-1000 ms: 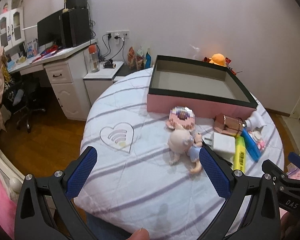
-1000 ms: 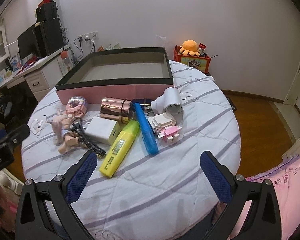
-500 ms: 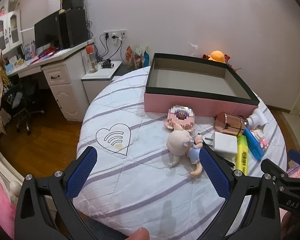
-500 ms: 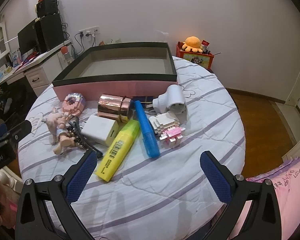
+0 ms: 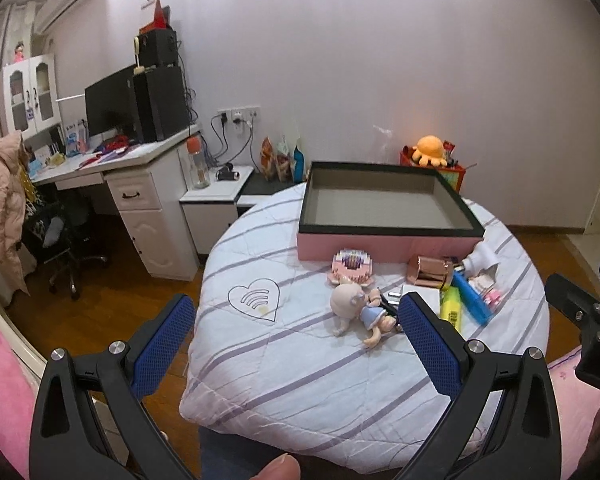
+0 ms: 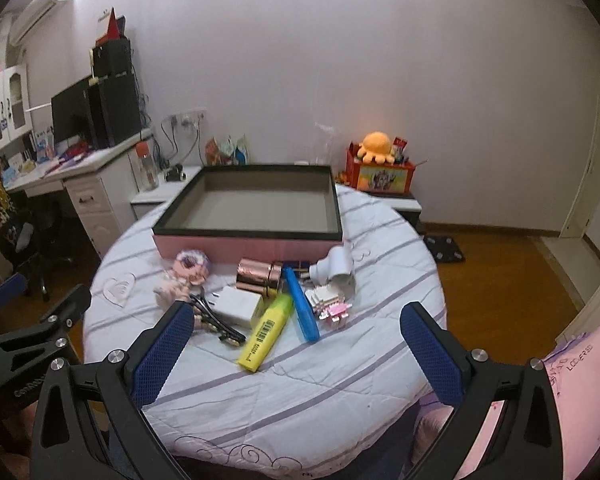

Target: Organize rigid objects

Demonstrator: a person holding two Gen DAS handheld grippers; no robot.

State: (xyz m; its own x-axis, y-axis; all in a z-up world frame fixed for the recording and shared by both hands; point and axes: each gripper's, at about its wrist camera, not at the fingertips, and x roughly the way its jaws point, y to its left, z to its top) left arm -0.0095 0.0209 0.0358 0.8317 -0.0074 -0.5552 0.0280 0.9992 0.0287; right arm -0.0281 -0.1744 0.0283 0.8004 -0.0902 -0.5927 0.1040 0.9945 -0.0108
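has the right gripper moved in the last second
Yes. The right gripper has pulled back and up from the pink box, which looks smaller and farther.

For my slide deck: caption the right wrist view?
Open right claw above toys, markers and charger before an empty pink box.

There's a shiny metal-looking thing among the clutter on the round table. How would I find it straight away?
Start at the big pink box with the black rim on the round table. Just in front of its near wall, about midway along, lies a copper-coloured cylinder on its side, behind the yellow highlighter. It is the only glossy, mirror-like item there.
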